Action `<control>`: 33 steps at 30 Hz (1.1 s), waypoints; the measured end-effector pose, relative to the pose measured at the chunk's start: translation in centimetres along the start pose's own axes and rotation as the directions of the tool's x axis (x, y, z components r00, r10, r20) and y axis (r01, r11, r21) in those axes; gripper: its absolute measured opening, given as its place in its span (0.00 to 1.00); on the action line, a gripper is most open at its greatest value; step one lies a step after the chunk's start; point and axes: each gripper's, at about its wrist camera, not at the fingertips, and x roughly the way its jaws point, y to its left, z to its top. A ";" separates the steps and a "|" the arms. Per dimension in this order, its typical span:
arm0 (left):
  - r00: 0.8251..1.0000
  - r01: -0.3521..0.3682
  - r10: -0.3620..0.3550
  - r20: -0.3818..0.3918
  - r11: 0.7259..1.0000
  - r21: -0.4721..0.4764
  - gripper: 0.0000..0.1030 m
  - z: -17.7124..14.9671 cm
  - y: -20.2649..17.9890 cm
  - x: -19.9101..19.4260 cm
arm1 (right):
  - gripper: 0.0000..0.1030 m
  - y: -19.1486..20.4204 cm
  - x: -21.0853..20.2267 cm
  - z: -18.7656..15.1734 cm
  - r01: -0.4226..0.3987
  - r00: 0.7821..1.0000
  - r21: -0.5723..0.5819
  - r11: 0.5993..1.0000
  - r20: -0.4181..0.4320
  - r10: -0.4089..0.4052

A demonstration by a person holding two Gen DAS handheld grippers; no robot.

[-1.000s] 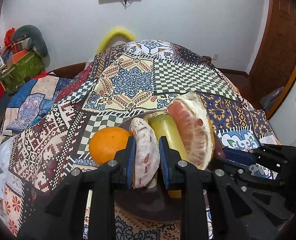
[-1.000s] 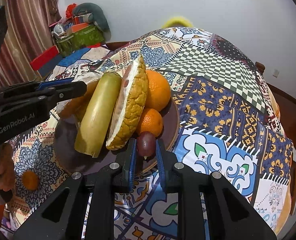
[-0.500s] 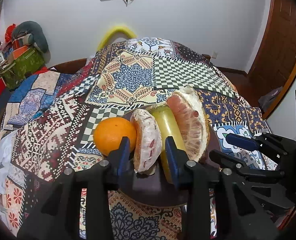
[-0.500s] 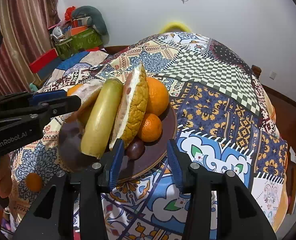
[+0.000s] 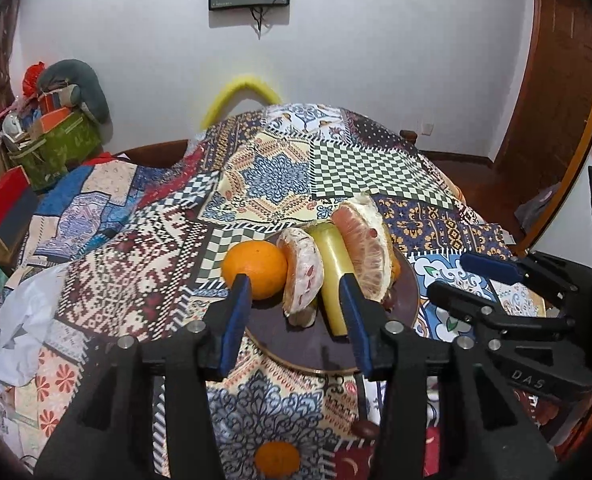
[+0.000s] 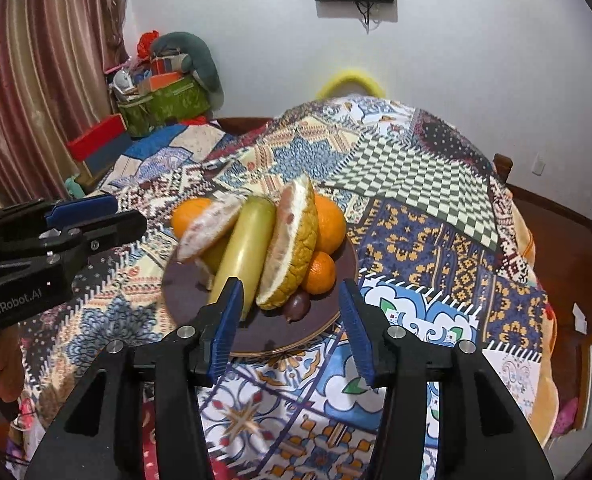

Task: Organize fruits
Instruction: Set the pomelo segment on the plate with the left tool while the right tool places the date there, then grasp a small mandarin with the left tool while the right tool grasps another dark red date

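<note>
A round dark brown plate sits on the patchwork-patterned tablecloth in front of me, and it carries nearly all the fruit. Along its middle lies a long pale yellow-green banana. A large pomelo wedge with bumpy yellow rind and pink flesh leans against the banana's right side. On the other side of the banana stands a smaller peeled pink pomelo segment. A big round orange rests at the plate's left edge, touching the peeled segment. Behind the large wedge sit a second big orange and a small tangerine, and a small dark purple passion fruit lies at the wedge's near tip.

Off the plate, close to me on the cloth, lie another small orange fruit and a small dark brown oval fruit.

My left gripper is spread wide with nothing in it, hovering at the plate's near rim. My right gripper is likewise spread wide and bare, fingers flanking the passion fruit without touching it.
</note>
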 end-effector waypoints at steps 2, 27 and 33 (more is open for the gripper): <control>1.000 -0.003 0.003 0.004 1.000 -0.001 0.45 -0.3 0.1 -0.9 | 0.48 0.3 -0.8 0.0 -0.002 1.000 -0.001 1.000 0.012 0.002; 0.994 -0.003 -0.005 -0.106 0.997 -0.077 0.50 -7.9 3.1 -3.1 | 0.51 4.5 -2.0 -4.1 -0.006 0.999 -0.007 1.000 -0.042 0.006; 0.988 0.022 -0.037 -0.151 0.995 -0.097 0.51 -9.8 3.4 -2.1 | 0.51 5.5 -0.1 -5.9 -0.035 0.993 -0.016 0.999 -0.110 0.034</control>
